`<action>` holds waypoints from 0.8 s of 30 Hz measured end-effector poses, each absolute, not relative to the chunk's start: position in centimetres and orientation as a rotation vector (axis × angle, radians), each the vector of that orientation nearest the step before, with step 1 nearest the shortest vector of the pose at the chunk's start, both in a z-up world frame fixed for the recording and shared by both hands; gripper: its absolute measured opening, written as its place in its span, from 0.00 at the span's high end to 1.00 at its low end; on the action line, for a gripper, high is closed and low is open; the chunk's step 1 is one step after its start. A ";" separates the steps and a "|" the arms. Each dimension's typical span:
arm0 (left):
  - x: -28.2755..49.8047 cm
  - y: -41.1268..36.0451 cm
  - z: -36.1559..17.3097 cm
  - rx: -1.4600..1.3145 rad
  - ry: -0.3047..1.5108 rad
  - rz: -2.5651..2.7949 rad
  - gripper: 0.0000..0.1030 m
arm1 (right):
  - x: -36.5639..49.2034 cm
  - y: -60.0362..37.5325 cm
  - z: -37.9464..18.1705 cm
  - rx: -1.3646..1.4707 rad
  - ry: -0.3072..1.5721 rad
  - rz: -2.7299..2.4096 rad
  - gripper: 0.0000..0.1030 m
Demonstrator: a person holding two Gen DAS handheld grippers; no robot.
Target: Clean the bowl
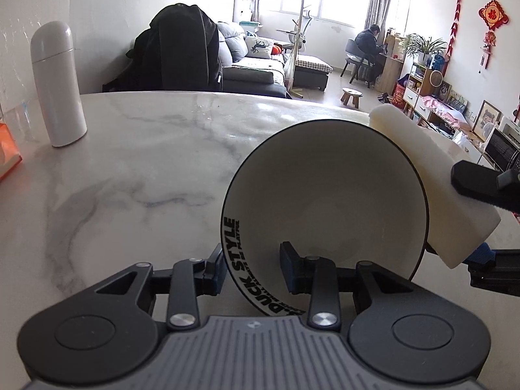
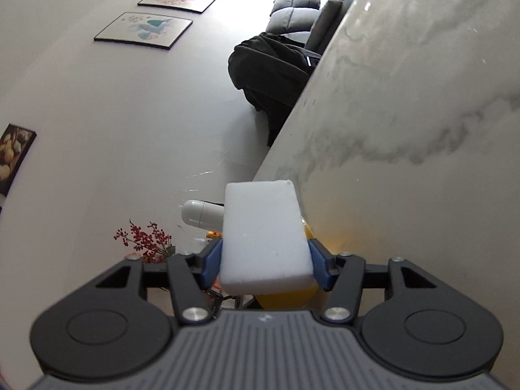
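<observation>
Bowl (image 1: 325,201), white inside w/ thin dark rim, black band outside reading "DUCK STYLE", stands tipped up on edge, mouth facing the left wrist cam, near-right part of the marble table (image 1: 146,149). Left gripper (image 1: 253,269) straddles its near-left wall: one pad outside on the band, other inside the bowl. Jaws partway open; can't tell if pads actually press the wall, there looks to be a gap on the inner side.

White sponge block (image 1: 422,182) lies against the bowl's right rim, outside edge, touching it. Right gripper (image 2: 265,263) has it clamped btwn blue pads (image 2: 320,268), jaws about half spread, block sticking out past the tips. Its view is rolled sideways, table edge running diagonally.

Far left on table: white flask (image 1: 58,84), upright, well apart from bowl. Orange item (image 1: 8,156) at the left edge, cut off. Beyond table: dark coat over chair (image 1: 182,48), grey sofa (image 1: 253,61), a person seated at desk far right (image 1: 367,42). Framed pics on wall (image 2: 144,31) in right wrist view.
</observation>
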State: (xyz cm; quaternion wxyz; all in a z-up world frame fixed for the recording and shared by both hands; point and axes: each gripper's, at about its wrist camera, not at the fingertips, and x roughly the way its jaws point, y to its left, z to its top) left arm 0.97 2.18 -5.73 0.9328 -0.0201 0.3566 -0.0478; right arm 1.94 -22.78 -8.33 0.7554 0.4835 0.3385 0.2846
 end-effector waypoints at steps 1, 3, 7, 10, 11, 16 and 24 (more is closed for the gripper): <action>1.0 2.2 -5.7 -0.041 0.729 -0.099 0.65 | 1.8 -22.3 -7.9 0.997 0.726 0.609 0.43; 0.9 2.2 -5.7 -0.040 0.727 -0.101 0.65 | 1.6 -21.4 -7.4 0.914 0.709 0.593 0.43; 0.7 2.1 -5.8 -0.031 0.725 -0.105 0.65 | 1.7 -21.4 -8.2 0.916 0.710 0.579 0.42; 0.7 2.0 -5.7 -0.020 0.725 -0.106 0.65 | 1.6 -21.6 -8.0 0.901 0.702 0.568 0.43; 0.6 1.9 -5.7 -0.016 0.724 -0.106 0.65 | 1.6 -21.6 -7.8 0.893 0.698 0.568 0.43; 0.7 1.9 -5.8 -0.007 0.724 -0.112 0.65 | 1.2 -21.5 -7.1 0.844 0.683 0.571 0.42; 0.7 2.1 -5.8 0.002 0.717 -0.113 0.59 | 1.4 -22.2 -8.2 0.850 0.704 0.526 0.42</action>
